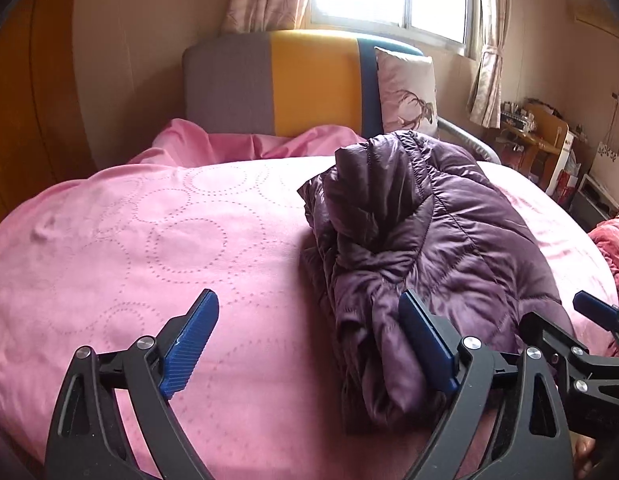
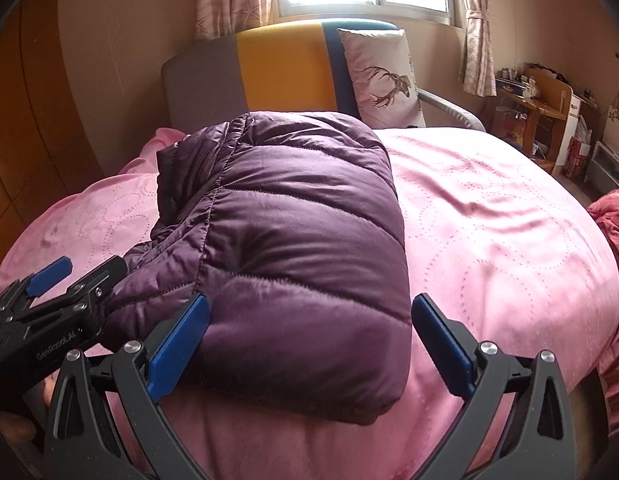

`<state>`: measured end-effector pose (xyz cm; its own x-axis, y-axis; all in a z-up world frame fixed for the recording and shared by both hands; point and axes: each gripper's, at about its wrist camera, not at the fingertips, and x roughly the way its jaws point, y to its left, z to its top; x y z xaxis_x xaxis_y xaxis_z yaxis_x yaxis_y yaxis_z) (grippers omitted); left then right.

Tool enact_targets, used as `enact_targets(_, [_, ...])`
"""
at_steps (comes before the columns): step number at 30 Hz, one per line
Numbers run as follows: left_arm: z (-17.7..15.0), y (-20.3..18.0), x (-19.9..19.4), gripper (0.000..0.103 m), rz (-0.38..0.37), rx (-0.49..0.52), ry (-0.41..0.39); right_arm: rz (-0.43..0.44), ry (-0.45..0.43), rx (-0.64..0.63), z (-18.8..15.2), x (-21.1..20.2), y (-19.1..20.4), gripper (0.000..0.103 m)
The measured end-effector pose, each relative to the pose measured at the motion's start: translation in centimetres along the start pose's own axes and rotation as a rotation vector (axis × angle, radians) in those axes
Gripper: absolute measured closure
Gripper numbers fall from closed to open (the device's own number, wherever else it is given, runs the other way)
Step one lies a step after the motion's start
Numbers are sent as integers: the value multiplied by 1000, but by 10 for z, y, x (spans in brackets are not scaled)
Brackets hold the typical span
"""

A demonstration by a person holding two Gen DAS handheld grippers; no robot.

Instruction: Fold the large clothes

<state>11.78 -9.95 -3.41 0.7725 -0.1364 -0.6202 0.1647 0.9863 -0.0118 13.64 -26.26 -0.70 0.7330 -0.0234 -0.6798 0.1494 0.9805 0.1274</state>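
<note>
Left claw [image 1: 309,344]: released, fingers spread, right finger against jacket edge.
Right claw [image 2: 311,346]: released, straddling jacket's near end.
Jacket [image 2: 293,232]: folded, on bed [image 2: 489,220], long axis toward headboard [image 2: 277,68].

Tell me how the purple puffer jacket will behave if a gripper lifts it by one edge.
The purple puffer jacket looks soft and quilted, so it would probably droop and unfold. Its shiny shell may slip between the pads. It seems light for its bulk.

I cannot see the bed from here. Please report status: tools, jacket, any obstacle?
Left tool open, right tool open, both empty. Purple quilted puffer jacket lies folded on pink bedspread. Nothing in the way.
</note>
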Motion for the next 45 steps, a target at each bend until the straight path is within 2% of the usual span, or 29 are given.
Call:
enact_targets(7, [-14, 2, -21, 11, -3, -14, -20, -33, -31, 35, -13, -26, 7, 2])
enact_targets(11, [-22, 6, -31, 10, -4, -30, -27, -74, -77, 42, -22, -44, 10, 2])
enact_targets(17, [-31, 9, -42, 6, 4, -43, -34, -128, -93, 39, -33, -50, 16, 2])
enact_targets(35, [-43, 9, -62, 4, 56, -27, -46, -129, -52, 37, -50, -52, 27, 2])
enact_targets(45, [-44, 9, -64, 4, 57, -30, -46, -124, -48, 54, -51, -53, 24, 2])
